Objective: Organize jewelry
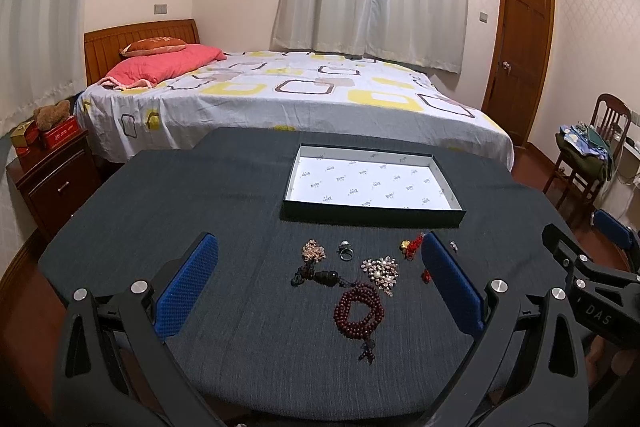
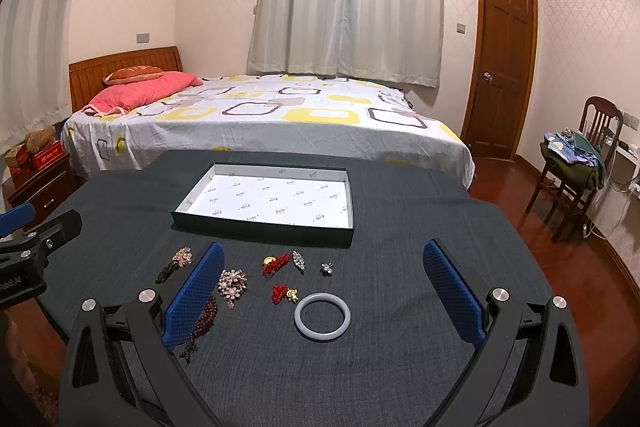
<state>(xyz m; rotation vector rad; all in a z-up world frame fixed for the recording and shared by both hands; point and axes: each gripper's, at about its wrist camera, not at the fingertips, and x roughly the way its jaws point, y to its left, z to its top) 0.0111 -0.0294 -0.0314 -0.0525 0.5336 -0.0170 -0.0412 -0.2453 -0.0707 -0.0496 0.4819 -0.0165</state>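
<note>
1. Left tongs (image 1: 320,291) spread wide and empty above the dark worktop (image 1: 224,187); right tongs (image 2: 324,291) likewise spread wide, gripping nothing.
2. Jewelry loose on the cloth just in front of the shallow box (image 2: 264,201), which lies bare inside; nothing sorted yet.
3. Red bead strand (image 1: 359,311) coiled in loops: likely to snag on a single loop, unspool and drag the neighbouring pearl brooch (image 1: 380,269) along.
4. Silver ring (image 1: 345,250) and small clear stud (image 2: 327,268) low against the cloth: prone to slipping from broad blue pads (image 2: 452,297) or skittering off the worktop edge.
5. White bangle (image 2: 322,315) smooth and rigid: apt to pop sideways under a squeeze across the rim, possibly knocking the red knot charm (image 2: 284,294) just beside it.
6. Both tongs close together over one cluster: risk of collision if moved at once.
</note>
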